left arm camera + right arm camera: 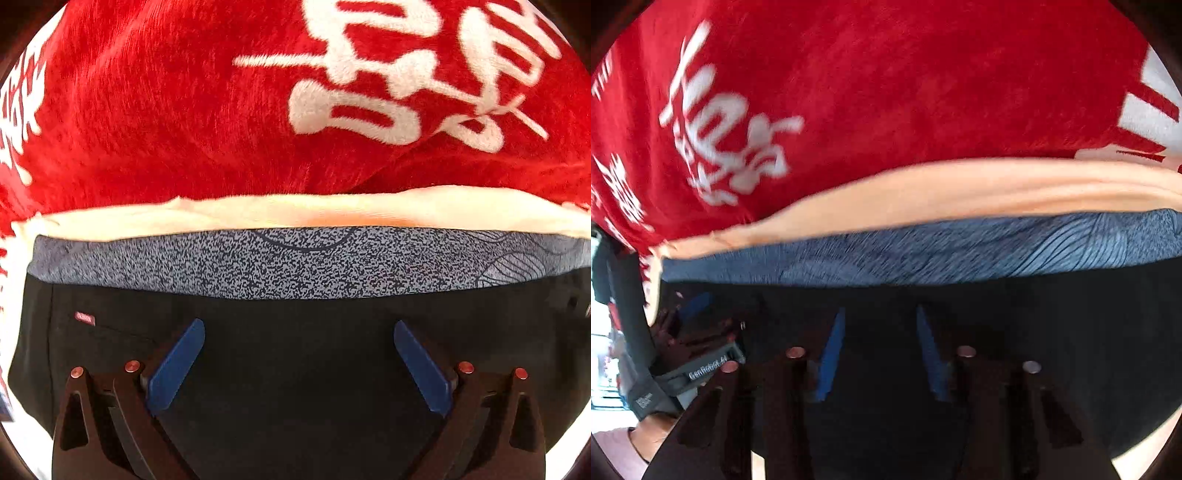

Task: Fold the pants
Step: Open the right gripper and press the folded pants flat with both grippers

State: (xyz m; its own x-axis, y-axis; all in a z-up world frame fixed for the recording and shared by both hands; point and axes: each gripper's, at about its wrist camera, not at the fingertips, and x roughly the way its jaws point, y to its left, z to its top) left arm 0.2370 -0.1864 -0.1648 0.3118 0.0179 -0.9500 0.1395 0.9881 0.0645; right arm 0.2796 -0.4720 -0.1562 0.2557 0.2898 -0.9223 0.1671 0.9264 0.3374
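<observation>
Black pants (295, 369) lie flat below my left gripper (299, 332), with a small red label (85, 318) at the left. The left gripper's blue fingers (177, 365) are spread wide and hold nothing. The pants also fill the lower right wrist view (1071, 350). My right gripper (881, 321) hovers over them with its blue fingers (831, 354) apart and nothing between them. The left gripper's body (701, 347) shows at the left of the right wrist view.
Beyond the pants lie a blue-grey patterned cloth (295, 262), a cream cloth strip (295, 210) and a red plush blanket with white lettering (166, 110). The same layers show in the right wrist view (923, 251). A white surface (22, 435) shows at the lower left.
</observation>
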